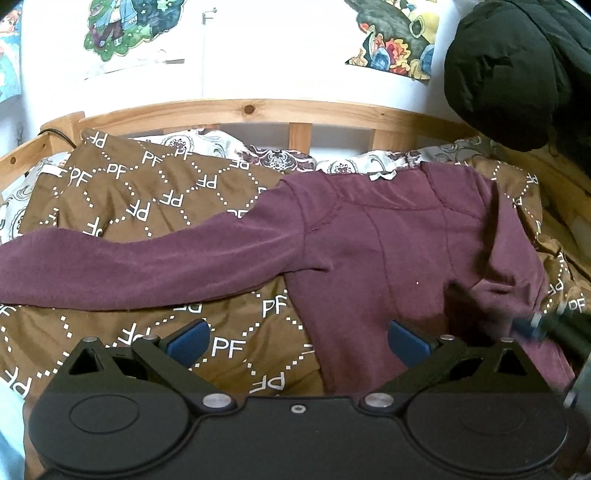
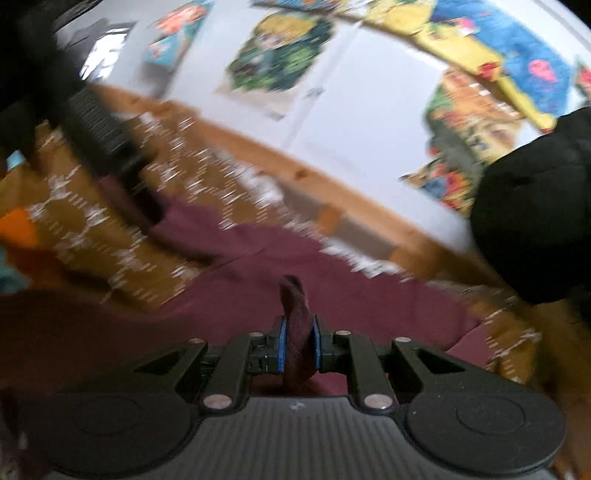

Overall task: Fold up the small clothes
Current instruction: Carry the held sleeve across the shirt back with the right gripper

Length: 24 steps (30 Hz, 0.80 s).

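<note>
The left gripper [image 1: 297,341] is hovering low over the bed with its blue-padded fingers [image 1: 188,341] spread wide apart, gripping nothing. The right gripper [image 2: 298,345] is clamping a bunched fold of the maroon top [image 2: 295,325] between its blue pads; this view is blurring heavily. The maroon top [image 1: 388,240], a soft, matte long-sleeved knit with raised seams, is lying spread on the brown quilted cover [image 1: 155,192], which carries white dotted diamonds and "PF" lettering. One sleeve [image 1: 129,266] is stretching out flat to the left; the opposite sleeve is bunching up at the right. Beyond are lying paisley-printed bedding [image 1: 273,158], a slatted pine headboard [image 1: 258,110], a puffy black jacket [image 1: 517,74] and colourful posters [image 1: 129,26] on the white wall.
</note>
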### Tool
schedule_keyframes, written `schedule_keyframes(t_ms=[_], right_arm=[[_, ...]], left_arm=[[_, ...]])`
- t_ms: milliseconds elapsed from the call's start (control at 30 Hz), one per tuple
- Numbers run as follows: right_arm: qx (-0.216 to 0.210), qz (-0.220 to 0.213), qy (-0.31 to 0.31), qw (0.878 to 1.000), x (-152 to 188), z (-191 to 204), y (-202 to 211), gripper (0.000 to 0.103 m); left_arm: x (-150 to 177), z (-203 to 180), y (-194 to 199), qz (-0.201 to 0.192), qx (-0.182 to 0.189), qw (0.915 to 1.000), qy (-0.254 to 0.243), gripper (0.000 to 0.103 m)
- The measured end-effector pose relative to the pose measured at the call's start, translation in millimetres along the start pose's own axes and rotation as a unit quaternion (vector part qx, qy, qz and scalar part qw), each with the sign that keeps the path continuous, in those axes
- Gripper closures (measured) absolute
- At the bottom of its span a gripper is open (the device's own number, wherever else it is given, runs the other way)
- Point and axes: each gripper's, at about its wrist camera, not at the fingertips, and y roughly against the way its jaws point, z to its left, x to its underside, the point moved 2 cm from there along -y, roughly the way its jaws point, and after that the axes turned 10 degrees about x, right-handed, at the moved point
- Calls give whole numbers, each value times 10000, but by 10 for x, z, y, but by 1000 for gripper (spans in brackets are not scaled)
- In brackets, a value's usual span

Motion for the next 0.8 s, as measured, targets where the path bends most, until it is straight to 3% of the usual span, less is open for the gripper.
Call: schedule_keyframes(t_ms=[100, 200, 267, 367, 500, 633, 800], right_arm=[[-238, 133, 149, 9995, 89, 160, 13, 84], [-485, 257, 51, 9985, 164, 192, 54, 60], [-677, 271, -71, 9973, 206, 157, 102, 39], [-923, 228, -231, 9952, 244, 2, 270, 19], [-852, 120, -412, 9954, 300, -369, 336, 13], [-256, -15, -526, 9983, 413, -688, 274, 9], [455, 49, -1040, 9935, 607, -1069, 107, 9]], left_arm=[[-18, -39, -42, -20, 37, 10000, 8, 1], [-31, -103, -88, -40, 81, 10000, 1, 1], [-52, -154, -127, -76, 127, 9999, 23, 1], [-74, -246, -216, -75, 218, 9997, 63, 1], [-51, -365, -419, 50, 208, 9998, 37, 1], [37, -498, -754, 350, 216, 9991, -34, 1], [159, -627, -1092, 726, 403, 9965, -52, 1]])
